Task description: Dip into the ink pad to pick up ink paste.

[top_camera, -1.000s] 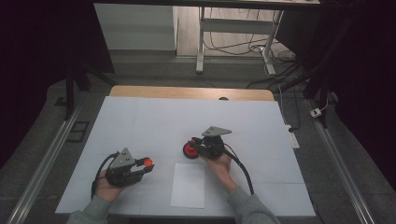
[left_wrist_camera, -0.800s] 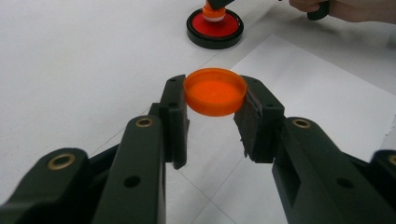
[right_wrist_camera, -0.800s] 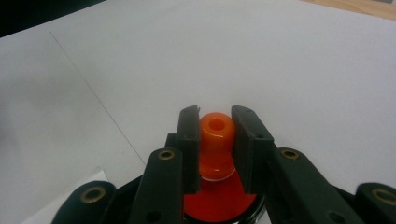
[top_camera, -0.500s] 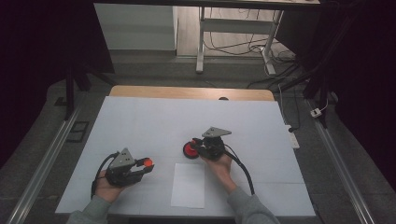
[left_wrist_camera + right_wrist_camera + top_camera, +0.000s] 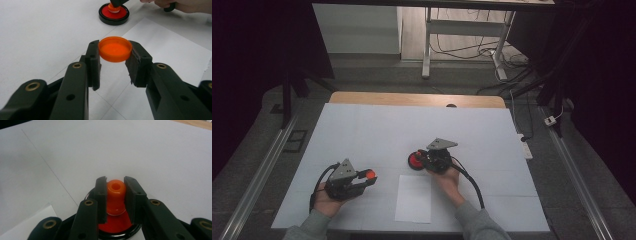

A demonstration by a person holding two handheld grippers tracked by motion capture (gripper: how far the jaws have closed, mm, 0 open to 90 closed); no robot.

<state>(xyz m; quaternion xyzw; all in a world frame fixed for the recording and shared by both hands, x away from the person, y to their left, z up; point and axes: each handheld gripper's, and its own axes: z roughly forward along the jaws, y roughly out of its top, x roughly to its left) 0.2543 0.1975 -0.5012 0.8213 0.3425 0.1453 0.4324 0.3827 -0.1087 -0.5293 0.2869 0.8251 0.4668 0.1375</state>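
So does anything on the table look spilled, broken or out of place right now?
Nothing stands out. The left gripper holds the orange cap level, the right gripper grips the orange stamp upright on the red ink pad.

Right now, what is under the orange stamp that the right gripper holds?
A round black ink pad with a red inside lies under the orange stamp, held in the right gripper. The stamp's face is hidden.

Dim room, cables point(image 5: 462, 47) on floor point(image 5: 412, 70)
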